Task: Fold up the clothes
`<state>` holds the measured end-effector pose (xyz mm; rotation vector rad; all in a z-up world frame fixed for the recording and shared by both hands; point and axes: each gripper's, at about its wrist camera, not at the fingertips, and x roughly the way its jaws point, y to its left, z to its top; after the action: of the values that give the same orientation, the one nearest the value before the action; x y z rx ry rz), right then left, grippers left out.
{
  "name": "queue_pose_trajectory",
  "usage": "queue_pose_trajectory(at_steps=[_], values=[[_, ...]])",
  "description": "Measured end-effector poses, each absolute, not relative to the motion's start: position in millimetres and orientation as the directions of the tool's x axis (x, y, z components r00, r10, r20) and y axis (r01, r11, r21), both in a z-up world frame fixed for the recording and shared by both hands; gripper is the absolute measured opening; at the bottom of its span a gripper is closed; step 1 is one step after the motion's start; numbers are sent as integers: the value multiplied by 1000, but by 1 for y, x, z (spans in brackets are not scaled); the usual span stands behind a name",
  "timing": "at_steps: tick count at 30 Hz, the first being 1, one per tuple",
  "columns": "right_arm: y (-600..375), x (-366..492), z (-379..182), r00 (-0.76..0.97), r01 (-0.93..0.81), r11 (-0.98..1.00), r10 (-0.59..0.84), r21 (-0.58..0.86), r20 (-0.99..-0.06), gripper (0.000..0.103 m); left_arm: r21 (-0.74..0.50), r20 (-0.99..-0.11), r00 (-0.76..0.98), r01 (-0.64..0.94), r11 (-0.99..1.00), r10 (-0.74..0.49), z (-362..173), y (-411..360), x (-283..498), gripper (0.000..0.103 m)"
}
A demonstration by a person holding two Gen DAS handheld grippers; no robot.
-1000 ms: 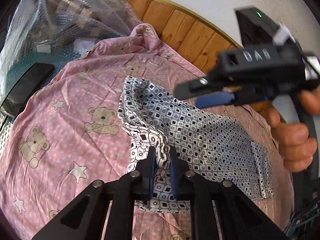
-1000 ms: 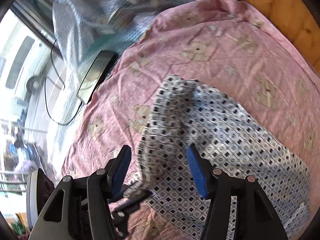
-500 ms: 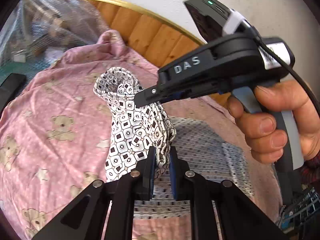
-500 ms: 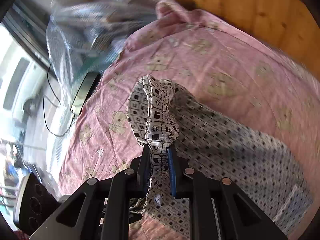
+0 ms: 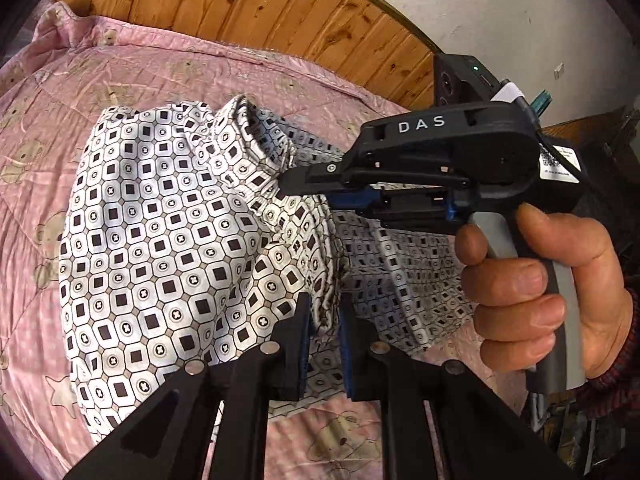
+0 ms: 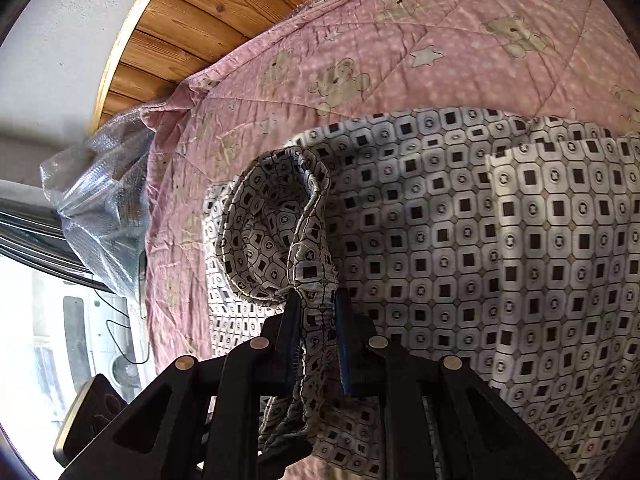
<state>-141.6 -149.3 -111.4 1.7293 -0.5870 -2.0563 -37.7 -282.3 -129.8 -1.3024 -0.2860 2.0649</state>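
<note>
A white garment with a black square pattern point(image 5: 168, 240) is lifted off the pink teddy-bear bedspread point(image 5: 48, 120). My left gripper point(image 5: 323, 320) is shut on a bunched edge of the garment at the bottom centre of the left wrist view. To its upper right, a hand holds my right gripper point(image 5: 292, 186), shut on the gathered waistband. In the right wrist view the garment point(image 6: 460, 240) hangs broad to the right. There my right gripper point(image 6: 318, 316) pinches a curled elastic edge between its blue pads.
A wooden headboard point(image 5: 280, 12) with a brass rim runs behind the bed, with white wall above. A bubble-wrap bag point(image 6: 104, 208) lies at the bedspread's point(image 6: 360, 40) edge. A window and a cable show at the left of the right wrist view.
The right gripper went from open to shut on the garment's edge. Both grippers have raised the garment off the bedspread, and it now hangs spread between them.
</note>
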Motion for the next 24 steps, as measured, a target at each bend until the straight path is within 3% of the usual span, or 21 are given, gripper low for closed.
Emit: queue_pose_trajectory(at_steps=[2,4,9,13,15,17,20,22,24], values=[[-144,-139,-127,-145,27,-885,-464,465,-874,20,-498,-748,-246,-406,-767,616,-138,-278,-36,25],[-140,-136,-123,-152,28,-903,-428,429,-891,33,-491,-766,-235,-386,-781,598,-140,-283,-30,33],[-159,-132,-45,-394,200,-931,-362,306,-845,34,-526,-744,-255,-348,-776,618,-126,-317,-17,35],[-218,-141,-54,-322,428,-850,-460,306,-828,34,-543,-728,-305,-288,-789,613,-121,-350,-16,36],[-230,-150,-83,-290,448,-873,-347,194,-892,30,-539,-752,-327,-196,-819,572,-139,-366,-26,36],[-214,-163,-113,-307,372,-928,-141,18,-941,27,-518,-778,-332,-142,-844,533,-158,-375,-32,36],[-162,-170,-127,-274,231,-965,-185,122,-944,31,-506,-779,-329,-172,-845,533,-172,-373,-28,35],[-152,-161,-111,-312,221,-971,-155,87,-937,31,-504,-783,-317,-181,-845,535,-171,-372,-28,35],[-154,-143,-86,-341,257,-957,-220,135,-914,31,-514,-782,-308,-172,-840,541,-162,-372,-31,35]])
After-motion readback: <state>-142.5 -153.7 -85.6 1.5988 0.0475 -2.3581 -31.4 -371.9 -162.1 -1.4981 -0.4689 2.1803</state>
